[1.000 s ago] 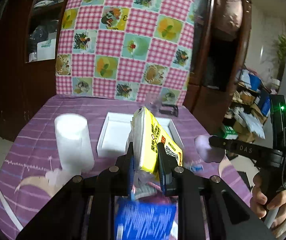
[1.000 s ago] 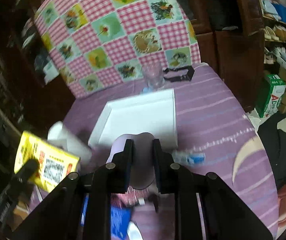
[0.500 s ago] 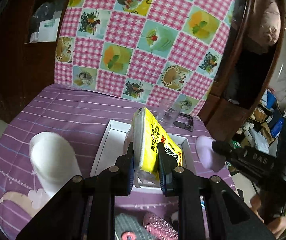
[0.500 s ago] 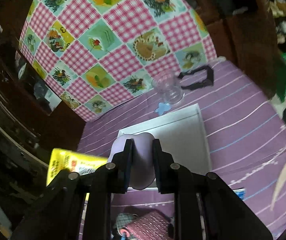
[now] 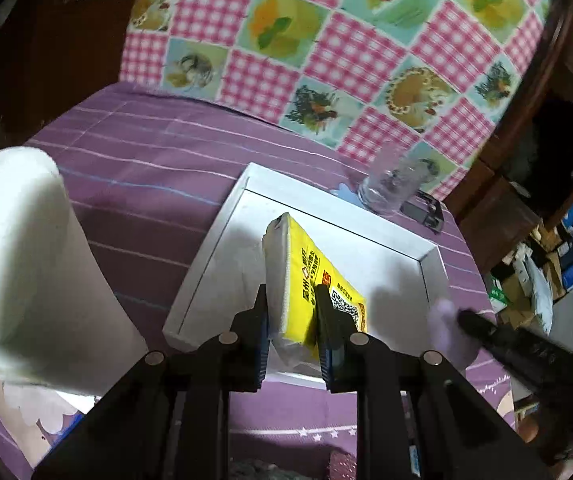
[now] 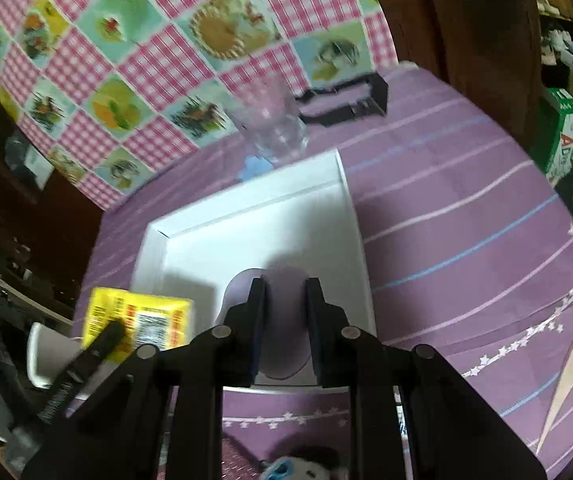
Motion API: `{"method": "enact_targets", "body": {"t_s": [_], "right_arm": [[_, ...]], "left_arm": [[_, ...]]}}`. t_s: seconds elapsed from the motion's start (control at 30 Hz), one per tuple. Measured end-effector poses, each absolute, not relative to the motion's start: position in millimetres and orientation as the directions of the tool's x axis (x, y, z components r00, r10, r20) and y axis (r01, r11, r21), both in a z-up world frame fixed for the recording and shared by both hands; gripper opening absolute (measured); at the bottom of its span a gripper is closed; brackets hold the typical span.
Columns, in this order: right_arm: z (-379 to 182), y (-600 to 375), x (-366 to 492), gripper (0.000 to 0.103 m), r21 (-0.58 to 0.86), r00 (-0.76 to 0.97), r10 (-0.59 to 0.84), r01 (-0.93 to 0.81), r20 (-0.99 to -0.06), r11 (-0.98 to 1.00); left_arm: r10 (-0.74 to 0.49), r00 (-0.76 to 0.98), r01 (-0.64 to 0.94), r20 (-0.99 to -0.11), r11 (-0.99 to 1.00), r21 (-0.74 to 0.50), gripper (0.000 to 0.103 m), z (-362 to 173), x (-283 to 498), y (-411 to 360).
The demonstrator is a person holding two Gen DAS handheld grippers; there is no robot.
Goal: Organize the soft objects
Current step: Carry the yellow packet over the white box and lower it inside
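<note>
The yellow tissue pack stands on edge between the pads of the left gripper, which is clamped on its lower end, and it hangs over the near half of the white tray, its top corner tilted toward the tray's far wall. From the right wrist camera the same pack shows at the tray's near left corner, with one black finger of the left gripper across its printed face. The right gripper is closed on a pale lilac soft object, rounded and plump, which bulges out between and above the pads and sits over the near right part of the white tray; whether it touches the tray floor cannot be told. In the left wrist view that lilac object appears blurred at the tray's near right corner, on the tip of the right gripper's black fingers. Left of the tray stands a tall white roll, upright on the purple striped cloth that covers the surface under the tray. Just beyond the tray's far wall is a clear glass on a small blue coaster, and behind the glass lies a black frame-like object. A pink checked cloth with fruit pictures hangs upright behind all of this.
</note>
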State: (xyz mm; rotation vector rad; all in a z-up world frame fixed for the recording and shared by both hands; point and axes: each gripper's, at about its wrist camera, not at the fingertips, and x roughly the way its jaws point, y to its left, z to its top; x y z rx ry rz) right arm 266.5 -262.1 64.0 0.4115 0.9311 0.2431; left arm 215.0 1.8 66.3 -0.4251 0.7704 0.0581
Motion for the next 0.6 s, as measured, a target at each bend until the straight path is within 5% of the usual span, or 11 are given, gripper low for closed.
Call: {"method": "enact_targets", "body": {"t_s": [0.13,0.33,0.6], "right_arm": [[49.1,-251.5,269.0,0.021,0.411,0.555,0.363,-0.041,-0.749,0.911],[48.2,-247.8,268.7,0.021,0.369,0.565,0.329,-0.046,-0.757,0.928],[42.0,-250.2,273.7,0.021,0.356,0.548,0.309,-0.020,-0.778,0.934]], "left_arm": [[-0.136,0.669,-0.241,-0.731,0.890,-0.386,0.019,49.4,225.1,12.9],[-0.298,0.699,-0.154,-0.650,0.825,-0.543,0.019,49.4,222.6,19.8],[-0.191,0.677,-0.219,-0.710,0.870,-0.443,0.019,46.4,226.5,15.8]]}}
